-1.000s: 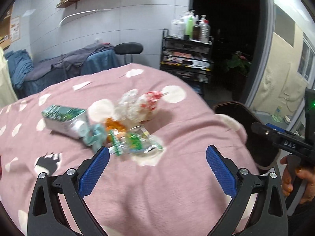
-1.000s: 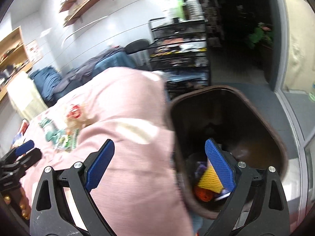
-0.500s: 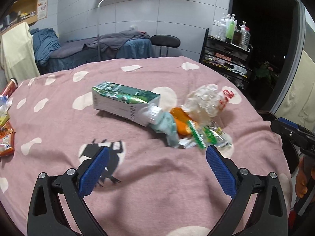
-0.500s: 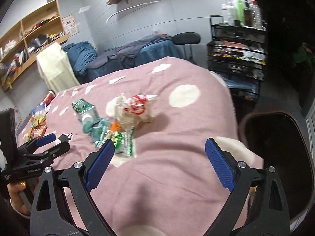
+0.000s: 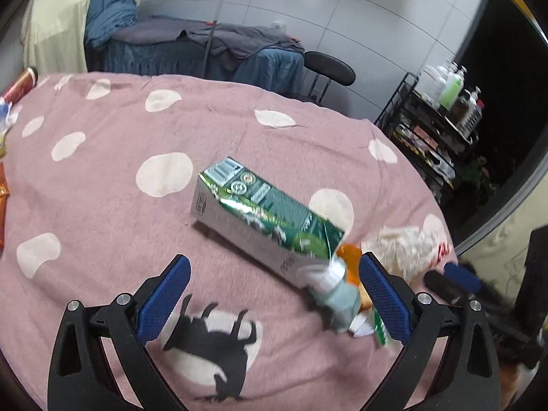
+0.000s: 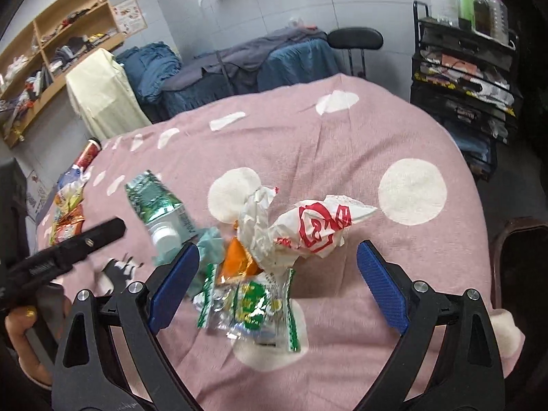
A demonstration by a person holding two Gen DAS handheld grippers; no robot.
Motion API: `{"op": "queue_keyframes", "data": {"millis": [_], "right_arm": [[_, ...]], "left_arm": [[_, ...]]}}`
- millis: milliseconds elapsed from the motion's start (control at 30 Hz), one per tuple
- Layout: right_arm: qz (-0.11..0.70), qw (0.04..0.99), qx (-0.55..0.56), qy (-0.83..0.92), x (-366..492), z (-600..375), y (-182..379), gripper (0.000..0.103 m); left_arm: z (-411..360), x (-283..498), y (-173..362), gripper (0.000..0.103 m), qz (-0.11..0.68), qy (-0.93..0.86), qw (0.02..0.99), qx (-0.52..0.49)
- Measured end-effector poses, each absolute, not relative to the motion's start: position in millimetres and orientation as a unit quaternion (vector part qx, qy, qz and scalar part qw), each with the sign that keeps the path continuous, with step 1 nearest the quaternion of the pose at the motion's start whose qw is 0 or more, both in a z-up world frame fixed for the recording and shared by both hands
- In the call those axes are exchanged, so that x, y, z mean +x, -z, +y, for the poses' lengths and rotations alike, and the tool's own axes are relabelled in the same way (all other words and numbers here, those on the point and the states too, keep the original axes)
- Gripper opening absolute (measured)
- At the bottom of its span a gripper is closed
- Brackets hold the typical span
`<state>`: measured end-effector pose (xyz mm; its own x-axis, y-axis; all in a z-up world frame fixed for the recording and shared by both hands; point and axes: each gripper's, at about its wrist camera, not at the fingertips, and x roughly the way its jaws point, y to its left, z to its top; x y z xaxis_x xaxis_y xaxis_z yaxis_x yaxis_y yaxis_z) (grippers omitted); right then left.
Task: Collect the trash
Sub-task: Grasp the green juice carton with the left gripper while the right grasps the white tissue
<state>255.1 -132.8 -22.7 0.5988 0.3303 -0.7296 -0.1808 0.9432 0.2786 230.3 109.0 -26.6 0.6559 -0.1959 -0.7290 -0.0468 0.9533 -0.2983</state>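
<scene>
While your left gripper (image 5: 272,289) hovers low over the pink spotted blanket (image 5: 102,178), its jaws stand wide with nothing between them. Just ahead lies a green and silver carton (image 5: 260,217) on its side, white cap end toward you; a barcode shows on the far end, the print too blurred to read. A teal scrap (image 5: 337,299) touches the cap. An orange wrapper (image 5: 349,257) sits behind it.

Your right gripper (image 6: 278,279) also hangs with jaws wide and empty, over the pile. Between the pads' line: a clear green-printed wrapper (image 6: 253,304), writing not legible. Orange wrapper (image 6: 238,260) touching it above. White crumpled bag (image 6: 308,231) with red printed marks, characters I cannot make out, just beyond. Carton (image 6: 157,203) to the left, teal scrap (image 6: 210,243) beside it.

A dark bin (image 6: 520,260) sits at the blanket's right edge. Snack packets (image 6: 66,212) lie well apart, far left. Your left gripper's black body (image 6: 65,257) shows lettering, unreadable.
</scene>
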Motion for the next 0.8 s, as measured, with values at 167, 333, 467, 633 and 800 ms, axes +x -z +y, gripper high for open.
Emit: {"op": "queue_keyframes", "data": {"millis": [167,333,467,633,800], "right_arm": [[0.437,0.884,0.105,-0.129,270,-133,31,0.092],[0.441,0.885,0.090,-0.117,276,-126,36,0.089],[0.453,0.880,0.094,-0.108,283,-126,42,0.069],[0.443,0.882,0.110,-0.115,282,-131,42,0.046],[0.412,0.896,0.115,-0.122,272,-134,33,0.040]], "left_arm": [[103,265,32,0.097,0.451,0.009,0.882,-0.137],[104,296,47,0.097,0.492,-0.007,0.855,-0.164],[98,309,56,0.097,0.510,-0.024,0.849,-0.137],[100,305,63,0.091,0.512,-0.006,0.845,-0.153],[109,289,54,0.067,0.490,0.021,0.852,-0.185]]}}
